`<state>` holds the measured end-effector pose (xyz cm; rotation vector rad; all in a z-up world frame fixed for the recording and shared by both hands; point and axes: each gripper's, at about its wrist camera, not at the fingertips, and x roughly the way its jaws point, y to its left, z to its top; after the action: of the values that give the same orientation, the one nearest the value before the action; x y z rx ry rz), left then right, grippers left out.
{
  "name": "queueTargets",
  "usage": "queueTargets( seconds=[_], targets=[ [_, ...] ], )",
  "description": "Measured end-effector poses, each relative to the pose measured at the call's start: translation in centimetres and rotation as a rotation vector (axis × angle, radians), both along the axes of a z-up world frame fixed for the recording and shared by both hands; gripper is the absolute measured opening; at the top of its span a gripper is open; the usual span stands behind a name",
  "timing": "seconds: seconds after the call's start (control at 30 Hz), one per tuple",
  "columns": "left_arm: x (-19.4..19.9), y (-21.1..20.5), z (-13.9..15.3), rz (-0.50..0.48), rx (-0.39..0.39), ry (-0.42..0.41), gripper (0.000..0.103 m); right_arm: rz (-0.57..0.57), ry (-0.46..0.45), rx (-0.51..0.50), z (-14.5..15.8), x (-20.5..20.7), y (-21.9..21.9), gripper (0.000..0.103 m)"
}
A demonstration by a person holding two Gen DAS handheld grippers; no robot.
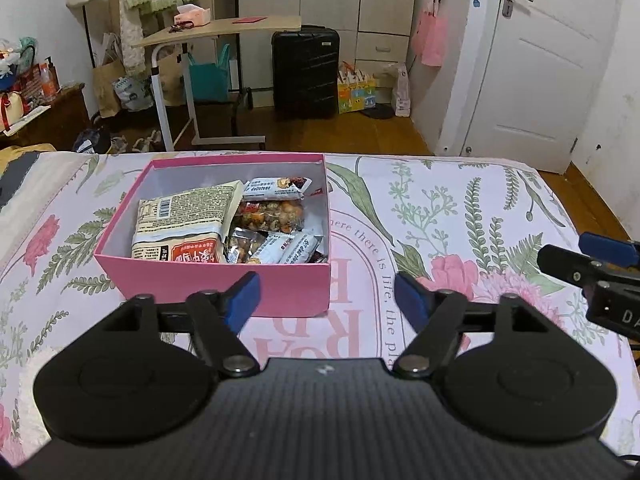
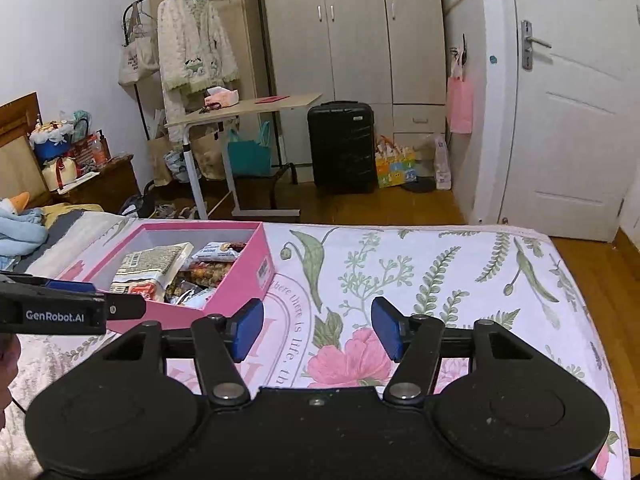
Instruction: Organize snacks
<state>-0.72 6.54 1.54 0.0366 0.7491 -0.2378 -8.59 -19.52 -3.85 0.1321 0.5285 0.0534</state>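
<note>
A pink box (image 1: 216,284) (image 2: 244,280) stands on the floral bedspread, filled with several snack packets. The biggest is a beige packet with a barcode (image 1: 184,220) (image 2: 148,266); smaller white and clear packets (image 1: 276,216) lie beside it. My left gripper (image 1: 326,300) hovers just in front of the box's near right corner, open, with nothing between its blue pads. My right gripper (image 2: 318,330) is over the bedspread to the right of the box, open and empty as well. Each gripper shows at the edge of the other's view.
The bed's far edge (image 2: 400,228) drops to a wooden floor. Beyond stand a rolling side table (image 2: 244,108), a black suitcase (image 2: 342,146), wardrobes and a white door (image 2: 576,120). Bedding is piled at the far left (image 2: 20,228).
</note>
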Motion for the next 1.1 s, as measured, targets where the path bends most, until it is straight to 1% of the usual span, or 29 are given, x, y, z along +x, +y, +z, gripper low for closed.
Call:
queueTargets(
  seconds=[0.07, 0.13, 0.2, 0.3, 0.47, 0.57, 0.7, 0.8, 1.0, 1.1],
  targets=[
    [-0.1, -0.1, -0.2, 0.004, -0.003, -0.016, 0.077, -0.003, -0.006, -0.005, -0.2, -0.2, -0.1, 0.069],
    [-0.3, -0.1, -0.3, 0.011, -0.007, -0.034, 0.083, -0.003, -0.013, -0.007, -0.4, -0.4, -0.1, 0.075],
    [-0.3, -0.2, -0.5, 0.011, -0.005, -0.049, 0.089, -0.011, -0.029, -0.016, -0.5, -0.8, 0.0, 0.086],
    [-0.5, -0.3, -0.7, 0.017, 0.005, -0.068, 0.095, -0.036, -0.052, -0.031, -0.7, -1.3, 0.1, 0.097],
    [-0.5, -0.2, -1.1, 0.032, 0.003, -0.066, 0.097, -0.088, -0.043, -0.051, -0.9, -1.5, 0.1, 0.099],
    [-0.6, -0.2, -1.3, 0.032, 0.008, -0.069, 0.097, -0.092, -0.056, -0.055, -0.9, -1.8, 0.3, 0.101],
    [-0.7, -0.1, -1.5, 0.029, 0.011, -0.075, 0.097, -0.101, -0.047, -0.088, -1.0, -1.8, 0.7, 0.101],
    [-0.7, -0.2, -1.4, 0.039, 0.016, -0.062, 0.097, -0.113, -0.041, -0.1, -1.2, -1.8, 0.8, 0.101],
    [-0.8, -0.3, -1.5, 0.034, 0.036, -0.066, 0.097, -0.175, -0.008, -0.021, -2.0, -1.6, 0.2, 0.101],
    [-0.7, -0.3, -1.6, 0.031, 0.03, -0.065, 0.097, -0.191, -0.003, -0.024, -2.3, -1.5, 0.3, 0.101]
  ],
)
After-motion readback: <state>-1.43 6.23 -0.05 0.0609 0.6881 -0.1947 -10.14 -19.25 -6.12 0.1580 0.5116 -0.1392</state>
